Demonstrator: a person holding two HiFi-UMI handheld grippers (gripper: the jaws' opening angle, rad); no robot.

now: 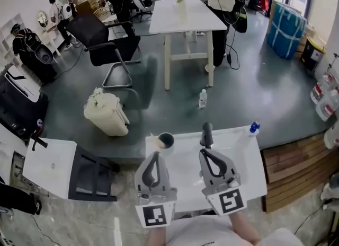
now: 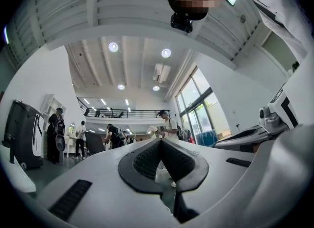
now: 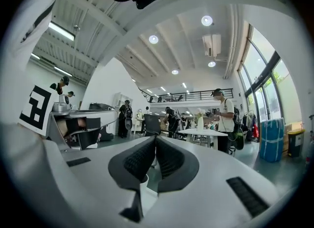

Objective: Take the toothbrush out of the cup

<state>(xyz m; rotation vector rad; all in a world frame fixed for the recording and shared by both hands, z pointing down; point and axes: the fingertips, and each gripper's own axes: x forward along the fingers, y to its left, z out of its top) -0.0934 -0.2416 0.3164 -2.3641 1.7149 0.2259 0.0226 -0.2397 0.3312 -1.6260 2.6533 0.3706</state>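
A cup (image 1: pixel 166 140) with a dark inside stands at the far left corner of the small white table (image 1: pixel 243 170). Something pale sits at the cup's left rim; I cannot make out a toothbrush in it. My left gripper (image 1: pixel 154 155) hovers just short of the cup, pointing at it, with its jaws together and nothing between them. To its right, my right gripper (image 1: pixel 204 152) is shut and empty, behind a dark upright object (image 1: pixel 206 133). In the left gripper view the left gripper's (image 2: pixel 161 141) pads meet. The right gripper view shows the right gripper's (image 3: pixel 155 137) pads closed too.
A small bottle with a blue cap (image 1: pixel 254 128) stands at the table's far right corner. Beyond the table are a cream bag (image 1: pixel 106 113), a clear bottle on the floor (image 1: pixel 203 98), a black chair (image 1: pixel 108 49) and a white table (image 1: pixel 185 17). A dark cabinet (image 1: pixel 92 178) stands left.
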